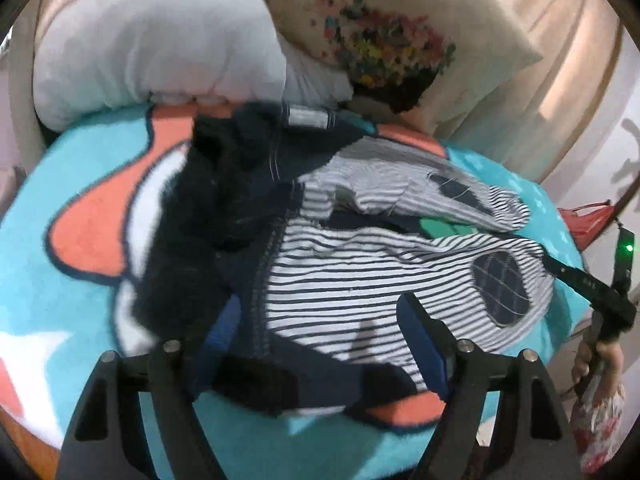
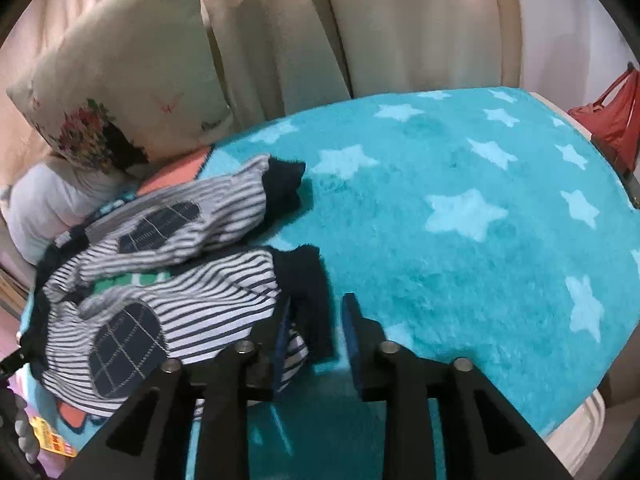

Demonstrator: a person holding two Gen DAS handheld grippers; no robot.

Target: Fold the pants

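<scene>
Striped navy-and-white pants (image 1: 360,276) with checked navy knee patches lie crumpled on a teal blanket (image 1: 80,184). Dark navy cloth (image 1: 200,216) is bunched over their left part. My left gripper (image 1: 322,330) stands wide open low over the waist end, cloth lying between its jaws without being pinched. In the right wrist view the pants (image 2: 180,304) lie at the left, both legs pointing right. My right gripper (image 2: 318,340) is open around the near leg's dark cuff (image 2: 312,300); teal blanket shows between the cuff and the right finger (image 2: 354,336).
The starred teal blanket (image 2: 460,208) spreads to the right of the pants. A grey pillow (image 1: 152,44) and a flowered cream pillow (image 2: 132,68) lean at the back against beige curtains (image 2: 360,28). A red bag (image 2: 608,116) hangs past the bed's right edge. A hand (image 1: 592,360) holds the right tool.
</scene>
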